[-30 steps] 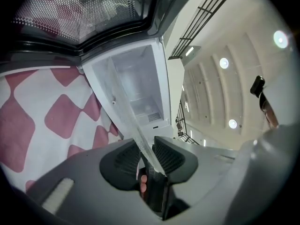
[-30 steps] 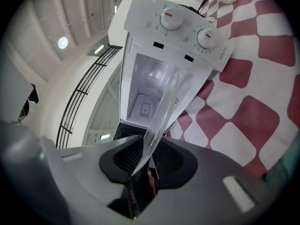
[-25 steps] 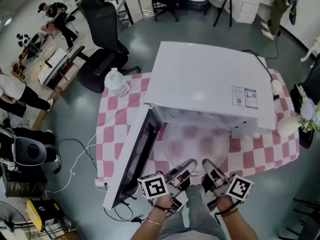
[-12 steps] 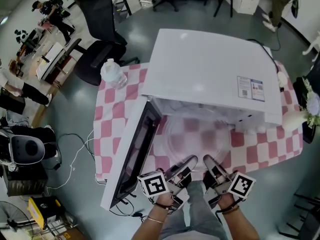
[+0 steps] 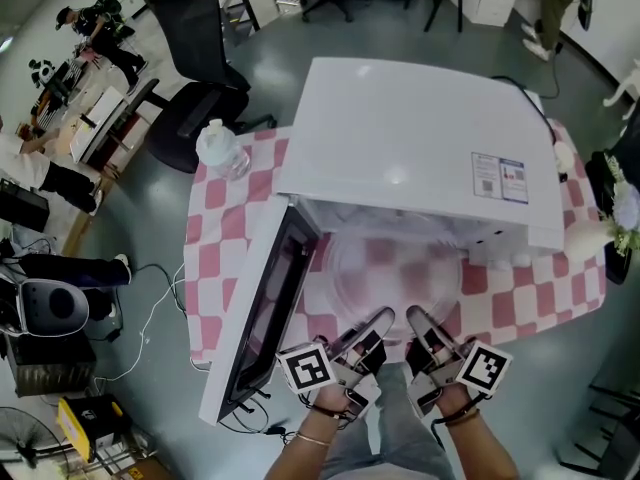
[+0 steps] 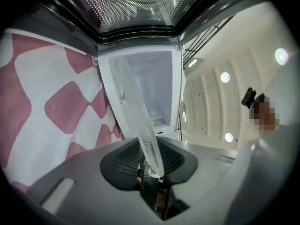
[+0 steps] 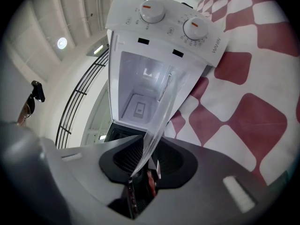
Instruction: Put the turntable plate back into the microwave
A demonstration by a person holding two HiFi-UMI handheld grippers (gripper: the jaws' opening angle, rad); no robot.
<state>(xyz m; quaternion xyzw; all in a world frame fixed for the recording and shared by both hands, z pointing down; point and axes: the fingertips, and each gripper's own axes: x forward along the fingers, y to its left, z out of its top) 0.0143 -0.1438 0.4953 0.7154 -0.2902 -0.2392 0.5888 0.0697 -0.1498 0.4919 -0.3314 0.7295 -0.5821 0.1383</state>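
The clear glass turntable plate [image 5: 395, 268] hangs level in front of the open cavity of the white microwave [image 5: 420, 148]. Its far part reaches under the microwave's top edge. My left gripper [image 5: 368, 330] is shut on the plate's near rim, and my right gripper [image 5: 422, 330] is shut on the same rim just beside it. In the left gripper view the plate [image 6: 140, 121] shows edge-on between the jaws of the left gripper [image 6: 152, 165], with the cavity [image 6: 152, 86] beyond it. In the right gripper view the plate [image 7: 159, 118] runs from the right gripper [image 7: 143, 161] toward the cavity [image 7: 138, 97].
The microwave door [image 5: 265, 303] stands open to the left of my grippers. Two control knobs [image 7: 152, 11] sit on the panel beside the cavity. A water bottle [image 5: 222, 150] stands on the pink-and-white checked tablecloth [image 5: 215, 268] at the back left. Flowers [image 5: 620, 208] stand at the right edge.
Both grippers and the plate keep their place in front of the cavity. Only the head view has shifted a little.
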